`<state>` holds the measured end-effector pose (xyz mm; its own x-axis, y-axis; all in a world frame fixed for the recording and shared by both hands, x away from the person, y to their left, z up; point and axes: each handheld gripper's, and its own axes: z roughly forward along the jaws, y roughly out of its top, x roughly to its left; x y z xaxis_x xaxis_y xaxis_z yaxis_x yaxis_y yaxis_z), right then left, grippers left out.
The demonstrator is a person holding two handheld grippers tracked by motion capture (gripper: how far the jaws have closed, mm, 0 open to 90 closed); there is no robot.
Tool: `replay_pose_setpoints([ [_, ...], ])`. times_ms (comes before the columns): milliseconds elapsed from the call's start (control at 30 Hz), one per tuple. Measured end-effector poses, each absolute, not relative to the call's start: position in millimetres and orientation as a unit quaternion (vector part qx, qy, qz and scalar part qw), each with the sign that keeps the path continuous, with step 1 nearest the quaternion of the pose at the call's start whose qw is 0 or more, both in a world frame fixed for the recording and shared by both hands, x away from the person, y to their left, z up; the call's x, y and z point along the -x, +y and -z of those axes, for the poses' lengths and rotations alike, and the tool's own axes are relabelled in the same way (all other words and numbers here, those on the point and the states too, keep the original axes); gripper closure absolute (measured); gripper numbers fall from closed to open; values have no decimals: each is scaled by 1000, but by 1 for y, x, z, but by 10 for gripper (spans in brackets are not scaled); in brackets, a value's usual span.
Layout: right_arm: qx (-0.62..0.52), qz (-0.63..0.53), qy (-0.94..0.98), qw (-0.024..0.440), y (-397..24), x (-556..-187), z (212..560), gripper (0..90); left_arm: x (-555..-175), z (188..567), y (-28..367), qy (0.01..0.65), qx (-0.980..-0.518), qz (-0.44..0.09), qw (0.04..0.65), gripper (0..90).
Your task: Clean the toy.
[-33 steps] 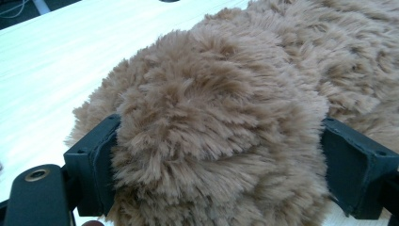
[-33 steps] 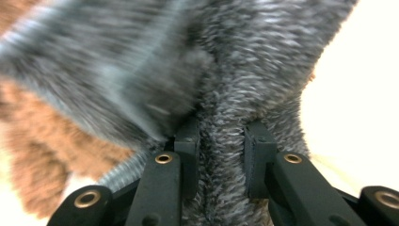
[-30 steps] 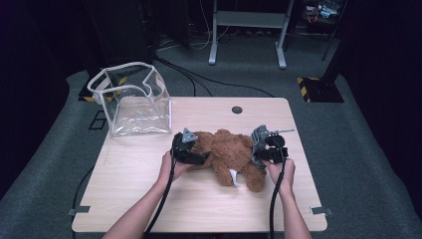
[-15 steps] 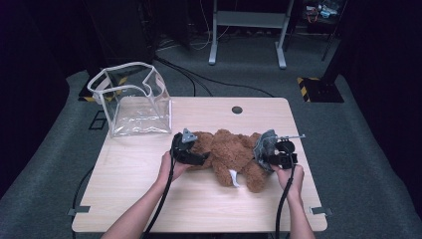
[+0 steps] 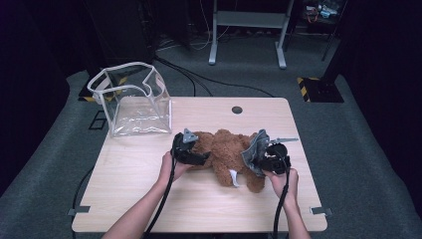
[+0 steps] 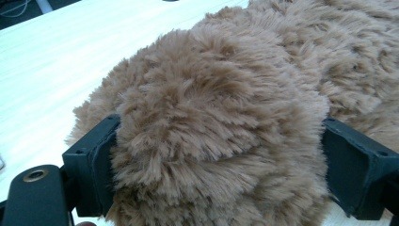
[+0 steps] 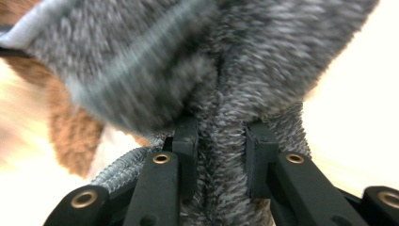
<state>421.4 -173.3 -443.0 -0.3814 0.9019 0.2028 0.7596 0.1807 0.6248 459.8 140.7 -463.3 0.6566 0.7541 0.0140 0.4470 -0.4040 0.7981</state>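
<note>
A brown teddy bear (image 5: 221, 152) lies on its side in the middle of the wooden table (image 5: 149, 199). My left gripper (image 5: 191, 152) clamps a rounded furry part of the teddy bear (image 6: 221, 117) at its left end, and the fur bulges between the wide-set jaws of the left gripper (image 6: 221, 160). A grey knitted cloth (image 5: 254, 149) stands up at the bear's right end. My right gripper (image 5: 263, 157) is shut on it. In the right gripper view the grey knitted cloth (image 7: 226, 70) is pinched in a narrow fold between the pads of the right gripper (image 7: 221, 155), with brown fur behind it.
A clear plastic bag (image 5: 132, 102) with white edging stands open at the table's back left corner. A small dark round hole (image 5: 237, 109) sits near the back edge. Dark floor, cables and a metal stand (image 5: 246, 30) lie beyond the table.
My right gripper has shifted a little and risen slightly with the grey cloth, which now spreads wider over the bear's right end. The left gripper and the bear's left end have kept still.
</note>
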Motion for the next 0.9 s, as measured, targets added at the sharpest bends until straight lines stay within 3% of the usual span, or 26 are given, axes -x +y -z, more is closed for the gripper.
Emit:
replay_pose_setpoints([
  [700, -559, -311, 763, 93, -200, -366, 451, 706, -459, 464, 139, 370, -815, -194, 403, 121],
  [900, -532, -343, 762, 134, -184, -382, 433, 704, -459, 463, 138, 368, -817, -195, 398, 119],
])
